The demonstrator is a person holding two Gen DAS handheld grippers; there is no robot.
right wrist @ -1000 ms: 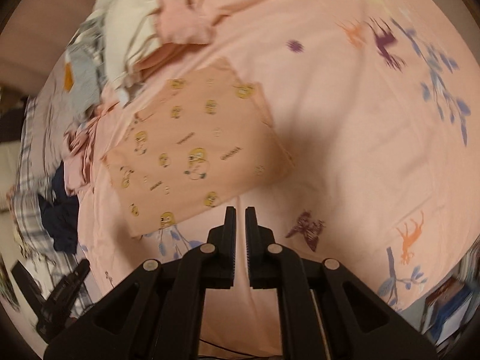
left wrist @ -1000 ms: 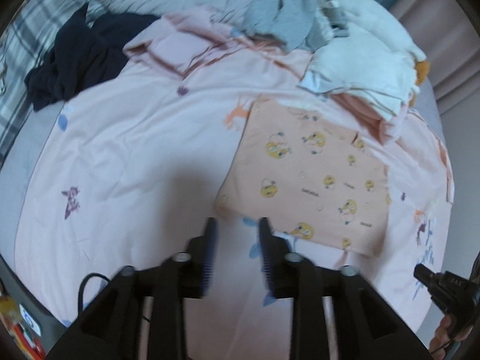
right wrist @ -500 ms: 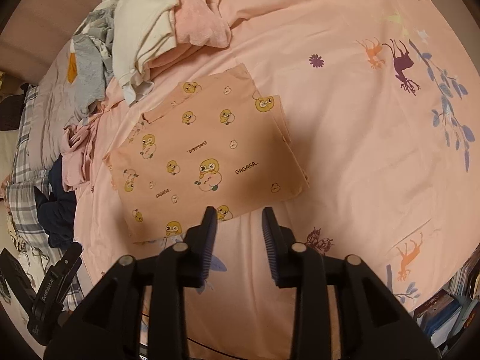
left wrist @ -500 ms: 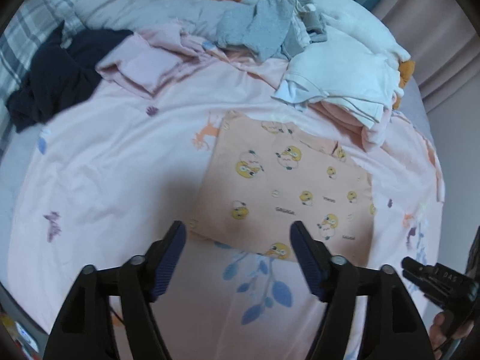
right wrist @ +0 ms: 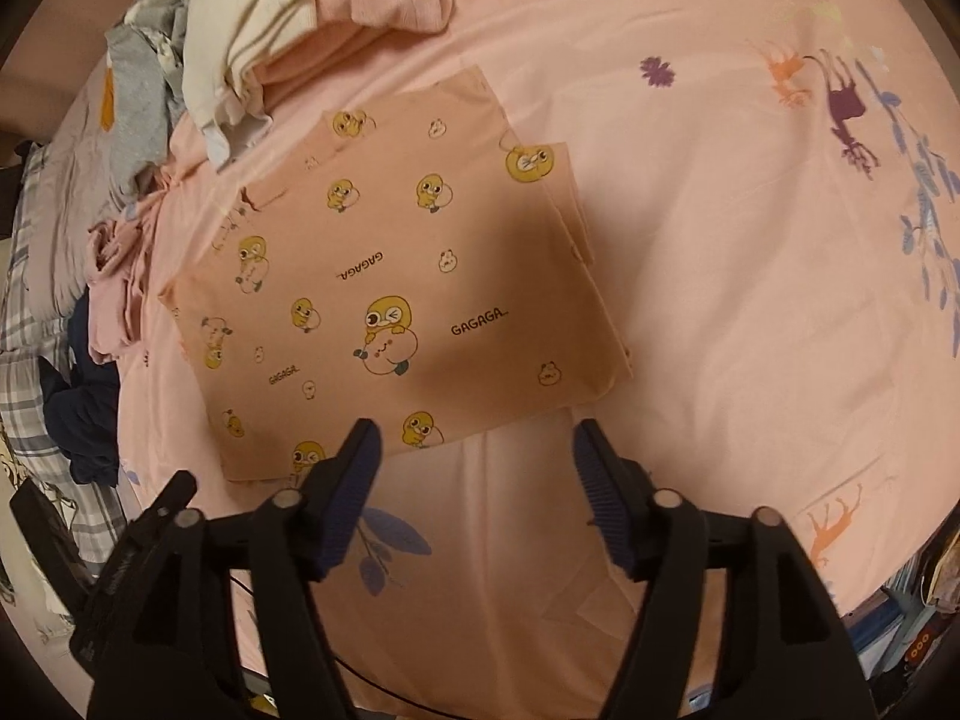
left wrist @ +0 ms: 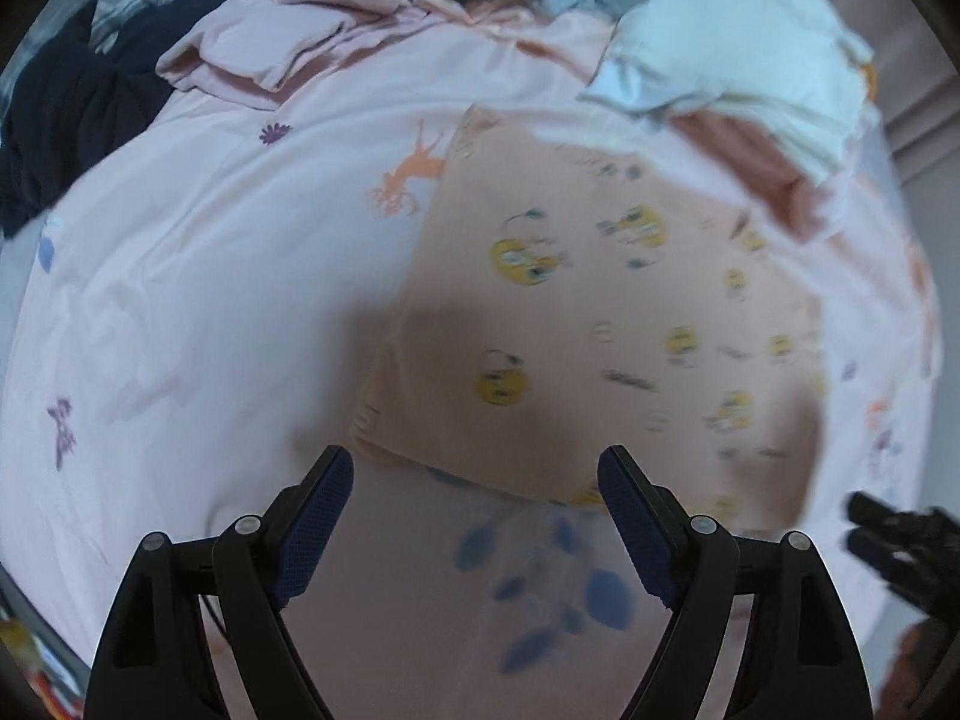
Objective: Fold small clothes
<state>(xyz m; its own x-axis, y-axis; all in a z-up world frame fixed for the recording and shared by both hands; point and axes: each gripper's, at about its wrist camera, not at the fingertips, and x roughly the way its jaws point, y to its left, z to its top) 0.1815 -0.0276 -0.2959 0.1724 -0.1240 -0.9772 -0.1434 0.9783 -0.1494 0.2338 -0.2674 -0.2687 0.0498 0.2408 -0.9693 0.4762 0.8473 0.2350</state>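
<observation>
Already half-folded, the peach duck-print garment [right wrist: 396, 300] lies flat on the pink bedsheet [right wrist: 720, 240], below the heap of unfolded clothes [right wrist: 252, 30]. Both grippers point down at its near edge. The left gripper [left wrist: 474, 480] and right gripper [right wrist: 474, 450] have just been opening their jaws, which now stand wide with nothing between them. The step in hand looks like the approach for the next fold: each gripper probably needs to pinch 1 near corner.
</observation>
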